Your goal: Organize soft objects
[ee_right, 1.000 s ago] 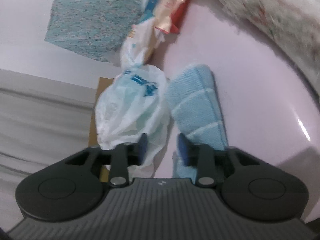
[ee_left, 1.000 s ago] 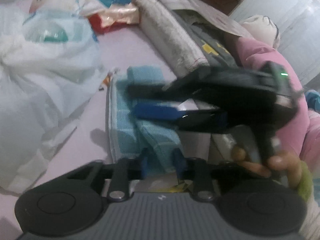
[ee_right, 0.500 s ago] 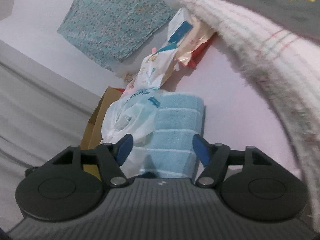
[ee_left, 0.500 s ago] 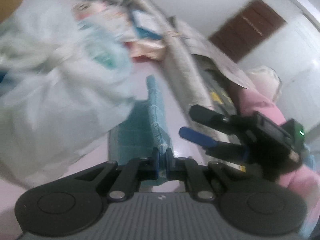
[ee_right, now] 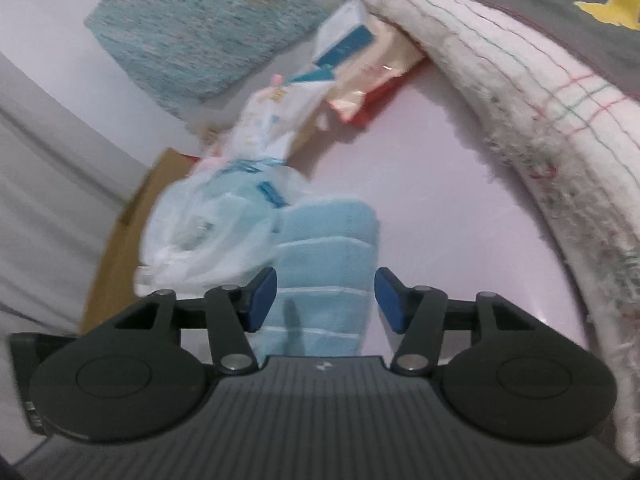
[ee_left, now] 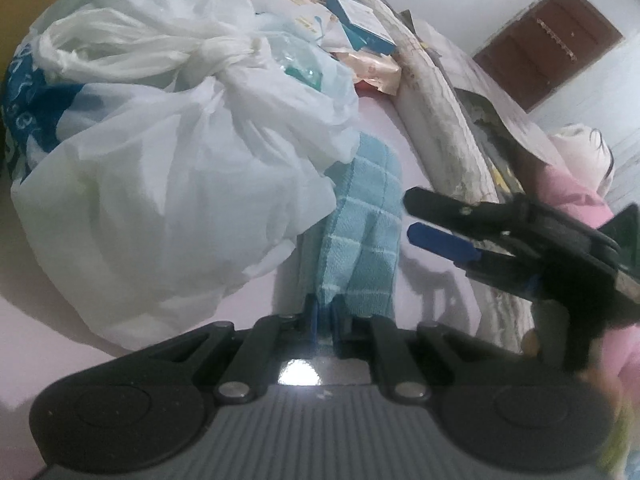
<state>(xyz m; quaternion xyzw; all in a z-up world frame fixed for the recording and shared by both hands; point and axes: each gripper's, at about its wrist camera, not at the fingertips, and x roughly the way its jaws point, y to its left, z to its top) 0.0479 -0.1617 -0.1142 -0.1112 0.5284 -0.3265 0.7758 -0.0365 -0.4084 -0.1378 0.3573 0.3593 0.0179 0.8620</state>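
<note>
Pink bedsheet carrying a tied plastic bag, a rolled blanket and a blue checked towel. Left gripper is clamped on the towel's near edge, probably to lift or fold it. Right gripper hovers above the same towel, jaws spread and empty, seemingly ready to take a second hold.

- Left tool went from spread around the blue towel to clamped tight on its near edge.
- Right tool let go and opened wide, now hanging just above the towel.
- Left camera swung, so the knotted white plastic bag fills way more of its view.
</note>
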